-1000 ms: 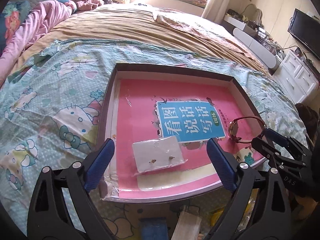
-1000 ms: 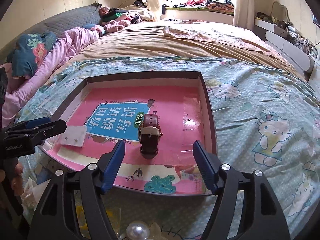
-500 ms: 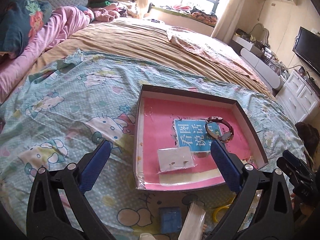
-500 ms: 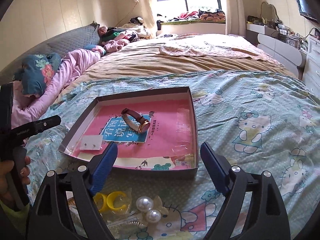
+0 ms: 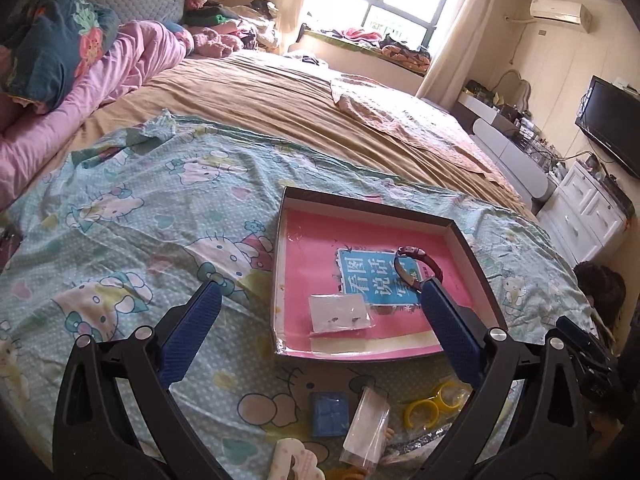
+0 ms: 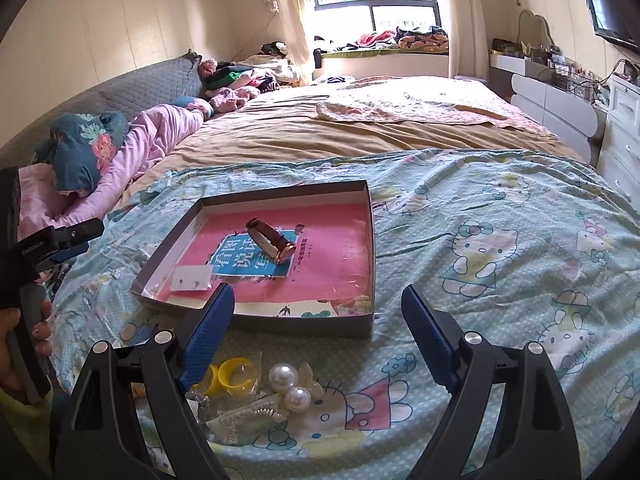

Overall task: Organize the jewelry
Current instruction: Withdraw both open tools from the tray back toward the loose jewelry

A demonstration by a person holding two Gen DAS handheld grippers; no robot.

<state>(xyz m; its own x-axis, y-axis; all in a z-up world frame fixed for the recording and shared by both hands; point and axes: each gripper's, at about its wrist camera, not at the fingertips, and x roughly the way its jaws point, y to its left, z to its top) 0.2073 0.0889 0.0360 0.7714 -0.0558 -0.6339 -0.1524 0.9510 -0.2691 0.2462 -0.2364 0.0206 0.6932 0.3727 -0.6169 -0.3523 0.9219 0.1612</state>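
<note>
A shallow box [image 5: 476, 264] [image 6: 304, 326] with a pink lining lies on the Hello Kitty sheet. In it are a brown-strap watch [image 5: 416, 268] [image 6: 272, 242] and a white earring card [image 5: 340, 314] [image 6: 191, 279]. In front of the box lie yellow rings [image 5: 426, 410] [image 6: 230, 372], pearl pieces [image 6: 290, 386], a blue square piece [image 5: 329, 414] and a clear packet [image 5: 366, 426]. My left gripper [image 5: 324, 336] is open and empty, above the sheet near the box's front left. My right gripper [image 6: 320, 340] is open and empty, above the box's front edge.
The bed stretches back with a tan blanket [image 5: 304, 104], pink quilt [image 5: 120, 80] and pillows on the left. White drawers [image 5: 588, 216] and a TV [image 5: 612, 124] stand right of the bed. The left gripper's handle and a hand show at the right wrist view's left edge [image 6: 28, 280].
Both grippers have pulled back and up from the box, which looks smaller now. The watch stays in the box, lying on its side. Loose jewelry in front of the box has come into view.
</note>
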